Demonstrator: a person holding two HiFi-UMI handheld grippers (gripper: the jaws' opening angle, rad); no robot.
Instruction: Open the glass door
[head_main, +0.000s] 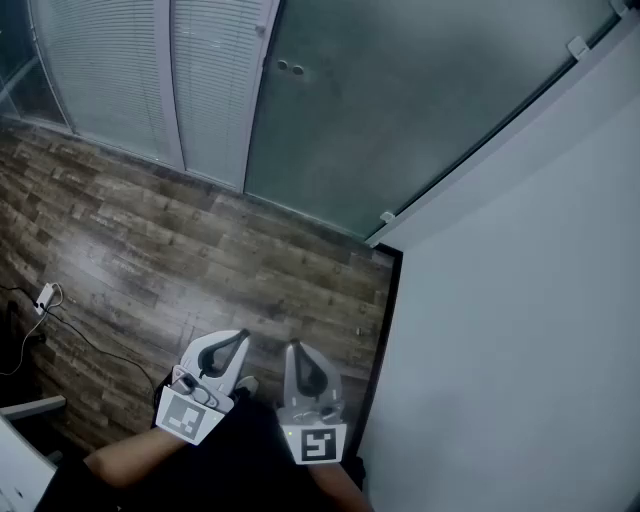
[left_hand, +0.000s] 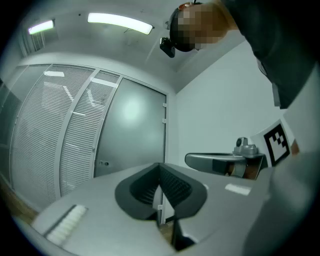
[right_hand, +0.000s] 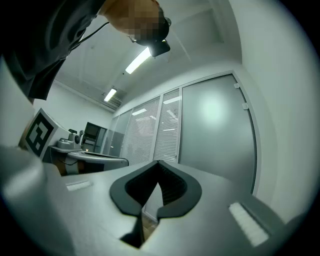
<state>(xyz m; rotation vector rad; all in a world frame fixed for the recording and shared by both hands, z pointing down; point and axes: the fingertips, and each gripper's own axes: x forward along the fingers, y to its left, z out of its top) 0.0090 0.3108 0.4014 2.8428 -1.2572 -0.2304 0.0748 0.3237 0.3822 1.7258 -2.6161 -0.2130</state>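
Approach stage: glass door (head_main: 400, 110) far ahead, shut, beside right wall (head_main: 520, 300), well apart from person. Both clenched, empty: left gripper (head_main: 236, 340), right gripper (head_main: 297, 350). Next move likely: close in, reach door's left edge.

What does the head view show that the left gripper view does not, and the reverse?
Head view only: the wood floor and a white plug lying on it. Left gripper view only: the ceiling lights and the left claw up close, its jaws shut on nothing. Both: the frosted glass door and the slatted blinds beside it.
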